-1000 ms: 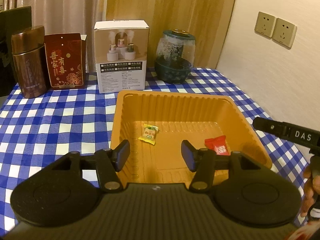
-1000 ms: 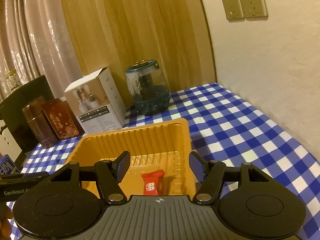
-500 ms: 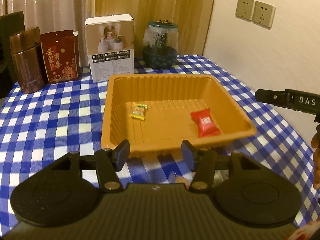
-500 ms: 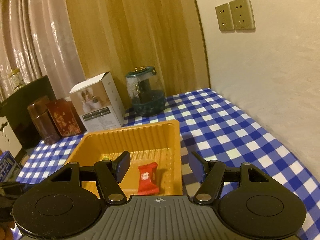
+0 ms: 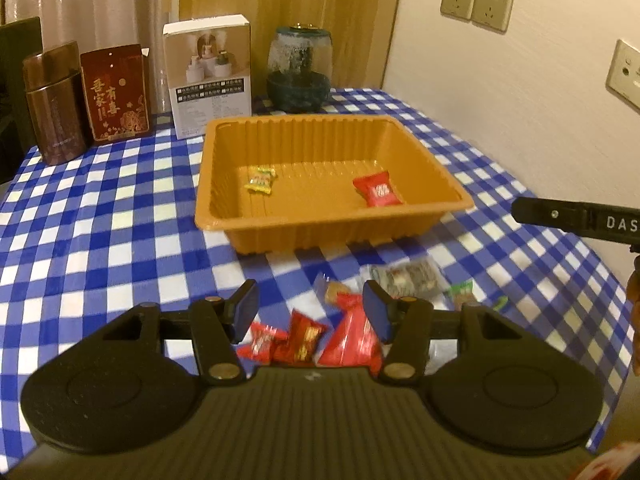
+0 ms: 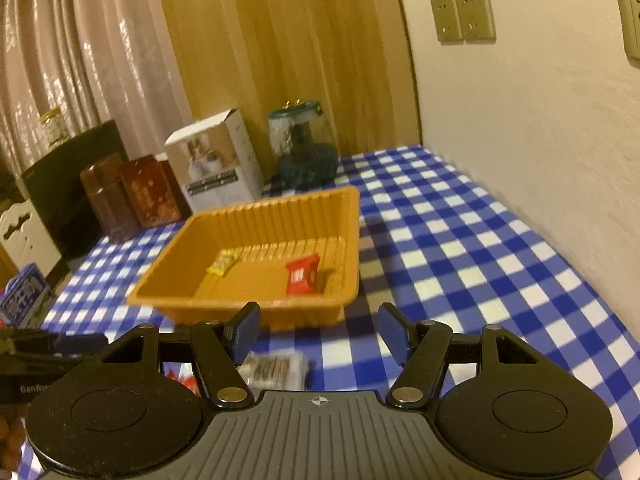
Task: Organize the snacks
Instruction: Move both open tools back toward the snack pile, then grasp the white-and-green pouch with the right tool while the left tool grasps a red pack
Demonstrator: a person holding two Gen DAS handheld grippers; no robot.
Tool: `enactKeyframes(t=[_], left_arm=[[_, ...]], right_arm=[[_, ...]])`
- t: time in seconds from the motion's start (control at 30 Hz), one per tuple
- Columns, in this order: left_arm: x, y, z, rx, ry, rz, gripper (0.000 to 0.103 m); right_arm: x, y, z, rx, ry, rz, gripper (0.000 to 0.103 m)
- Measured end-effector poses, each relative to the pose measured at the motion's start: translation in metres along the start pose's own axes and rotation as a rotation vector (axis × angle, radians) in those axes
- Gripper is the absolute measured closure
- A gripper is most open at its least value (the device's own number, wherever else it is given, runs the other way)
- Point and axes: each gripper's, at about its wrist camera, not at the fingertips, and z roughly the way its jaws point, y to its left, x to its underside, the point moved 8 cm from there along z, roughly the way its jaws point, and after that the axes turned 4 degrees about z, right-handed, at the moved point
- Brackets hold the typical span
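Note:
An orange tray sits mid-table and holds a yellow candy and a red snack packet; the tray also shows in the right wrist view. Loose snacks lie on the cloth in front of it: several red packets, a clear-wrapped dark bar and a green candy. My left gripper is open and empty, just above the red packets. My right gripper is open and empty, above the dark bar.
At the back stand a brown tin, a red box, a white carton and a glass jar. A wall with sockets runs along the table's right edge. A blue box lies at far left.
Both grippers have pulled back from the tray toward the near edge, bringing the loose snacks in front of the tray into view. Both stay open.

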Motion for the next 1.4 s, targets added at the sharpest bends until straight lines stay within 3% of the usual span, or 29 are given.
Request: enactKeyframes(t=[0.13,0.47,0.83,1.0,1.13,1.2,1.3,1.4], left_arm=[[0.011,-0.002,-0.007,0.010,0.013,0.018,0.050],[0.034,-0.015,0.000,0.046,0.060,0.141,0.050],[0.032,-0.016,0.012,0.070,0.071,0.139,0.050],[0.029,-0.011,0.013,0.075,0.068,0.102,0.049],[0.029,-0.008,0.015,0.077,0.076,0.084,0.049],[0.030,-0.008,0.016,0.082,0.079,0.078,0.049],[0.030,-0.009,0.017,0.084,0.081,0.077,0.049],[0.031,-0.011,0.017,0.090,0.083,0.075,0.049]], right_arm=[[0.014,0.008,-0.006,-0.024,0.028,-0.077,0.038],[0.078,0.025,0.006,-0.119,0.176,-0.530,0.038],[0.120,0.043,0.039,-0.132,0.217,-0.933,0.038],[0.123,0.052,0.048,-0.154,0.206,-0.993,0.041],[0.125,0.057,0.050,-0.178,0.223,-0.987,0.060],[0.126,0.059,0.051,-0.181,0.233,-0.991,0.063],[0.119,0.057,0.054,-0.151,0.295,-0.889,0.066],[0.112,0.051,0.054,-0.165,0.399,-0.678,0.067]])
